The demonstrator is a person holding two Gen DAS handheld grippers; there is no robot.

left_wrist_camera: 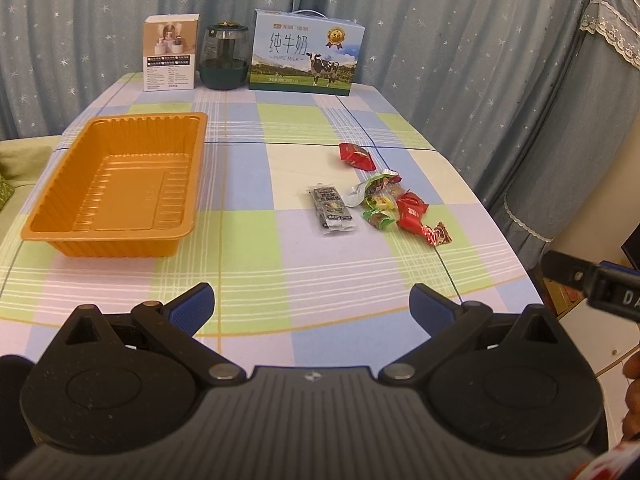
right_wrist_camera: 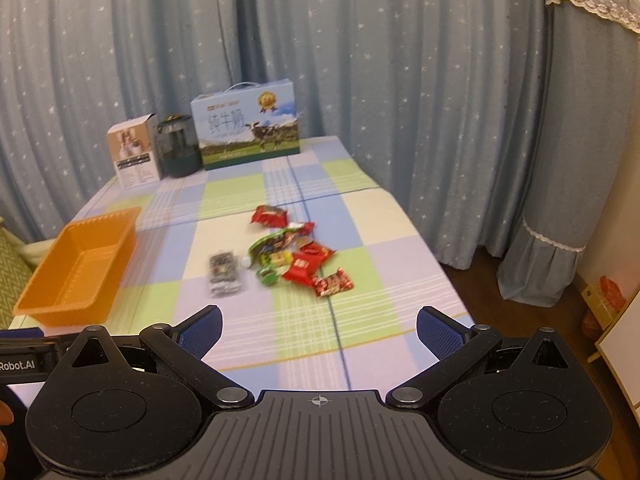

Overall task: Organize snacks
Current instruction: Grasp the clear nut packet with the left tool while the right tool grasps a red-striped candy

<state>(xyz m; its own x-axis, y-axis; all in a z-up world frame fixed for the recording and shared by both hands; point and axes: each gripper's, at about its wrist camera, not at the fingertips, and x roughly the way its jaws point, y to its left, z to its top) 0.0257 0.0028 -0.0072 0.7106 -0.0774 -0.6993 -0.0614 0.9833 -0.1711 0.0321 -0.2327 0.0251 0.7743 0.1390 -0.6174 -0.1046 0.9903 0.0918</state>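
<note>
An empty orange plastic tray [left_wrist_camera: 72,200] [right_wrist_camera: 48,280] sits on the left of the checked tablecloth. Right of the middle lies a loose pile of wrapped snacks [left_wrist_camera: 394,204] [right_wrist_camera: 296,256]: red packets, green candies and a clear black-printed sachet [left_wrist_camera: 332,210] [right_wrist_camera: 225,274]. One red packet [left_wrist_camera: 357,156] [right_wrist_camera: 270,215] lies apart at the far side of the pile. My left gripper [left_wrist_camera: 312,306] hovers open over the near table edge, short of both tray and snacks. Nothing sits between the fingers of my right gripper [right_wrist_camera: 319,328], which is open and well short of the pile.
At the table's far end stand a small white product box [left_wrist_camera: 171,54] [right_wrist_camera: 134,158], a dark green glass jar [left_wrist_camera: 224,58] [right_wrist_camera: 178,146] and a blue milk carton box [left_wrist_camera: 306,54] [right_wrist_camera: 246,124]. Blue star curtains hang behind. The table's right edge drops to the floor.
</note>
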